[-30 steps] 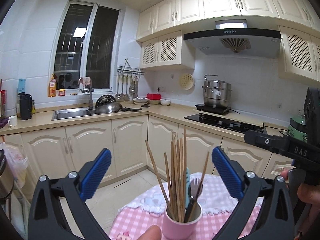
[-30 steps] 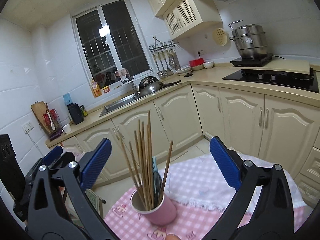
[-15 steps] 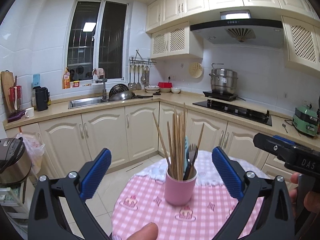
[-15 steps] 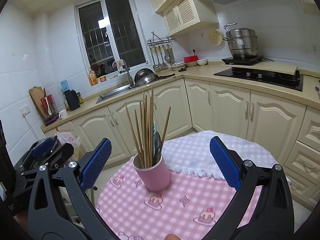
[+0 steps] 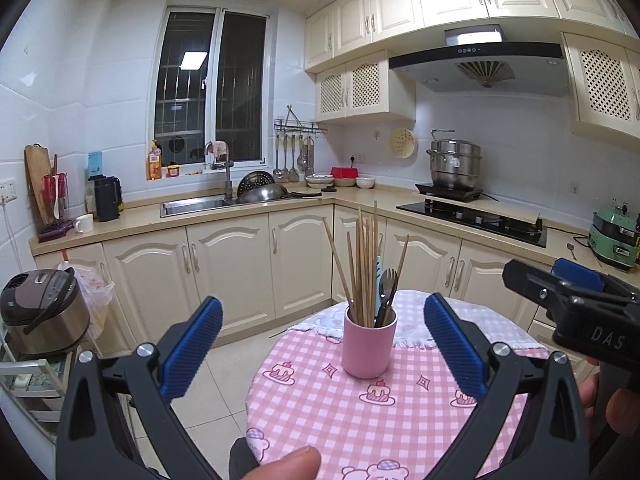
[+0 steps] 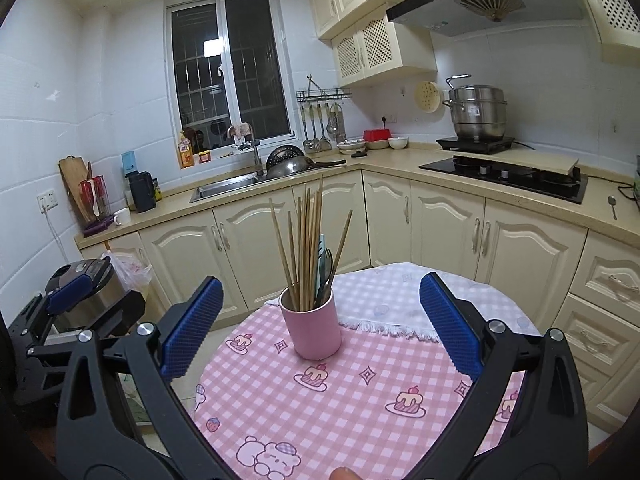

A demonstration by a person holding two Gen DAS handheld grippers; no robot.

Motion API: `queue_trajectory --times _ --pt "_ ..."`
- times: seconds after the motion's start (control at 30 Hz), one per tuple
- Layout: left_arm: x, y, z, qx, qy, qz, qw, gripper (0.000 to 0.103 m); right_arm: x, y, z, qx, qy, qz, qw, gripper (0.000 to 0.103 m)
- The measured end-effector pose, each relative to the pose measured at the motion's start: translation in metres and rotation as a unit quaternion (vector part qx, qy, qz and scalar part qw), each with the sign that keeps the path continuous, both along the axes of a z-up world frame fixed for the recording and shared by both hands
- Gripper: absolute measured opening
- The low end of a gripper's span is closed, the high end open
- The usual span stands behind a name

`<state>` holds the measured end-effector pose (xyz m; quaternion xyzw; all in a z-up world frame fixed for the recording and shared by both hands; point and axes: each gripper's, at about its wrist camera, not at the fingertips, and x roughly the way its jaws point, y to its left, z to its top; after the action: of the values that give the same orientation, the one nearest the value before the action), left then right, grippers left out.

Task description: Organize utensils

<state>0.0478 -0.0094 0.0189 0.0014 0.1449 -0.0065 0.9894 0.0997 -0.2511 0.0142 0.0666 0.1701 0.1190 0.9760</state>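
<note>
Left gripper [image 5: 322, 344] held wide apart and empty, right gripper [image 6: 320, 320] likewise spread, pink cup [image 5: 369, 347] of chopsticks [image 5: 362, 264] and fork [image 5: 387, 286] set upright on checked table [image 5: 400, 420], beyond both.

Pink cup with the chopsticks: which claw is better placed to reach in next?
Probably left. From the left wrist view the pink cup sits between the left claw's open blue pads. The right claw is open too, but there the cup stands left of centre. A narrow call.
</note>
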Motion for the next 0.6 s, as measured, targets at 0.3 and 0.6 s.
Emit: queue_trajectory --times 0.3,0.6 --pt "-0.010 0.005 0.001 -0.009 -0.001 0.005 0.9999 0.099 -0.012 -0.002 -0.004 0.002 0.001 -0.010 1.000 0.097" --pt "-0.014 0.004 0.000 -0.011 0.000 0.005 0.9999 0.099 -0.019 -0.002 -0.003 0.001 -0.002 -0.015 1.000 0.097"
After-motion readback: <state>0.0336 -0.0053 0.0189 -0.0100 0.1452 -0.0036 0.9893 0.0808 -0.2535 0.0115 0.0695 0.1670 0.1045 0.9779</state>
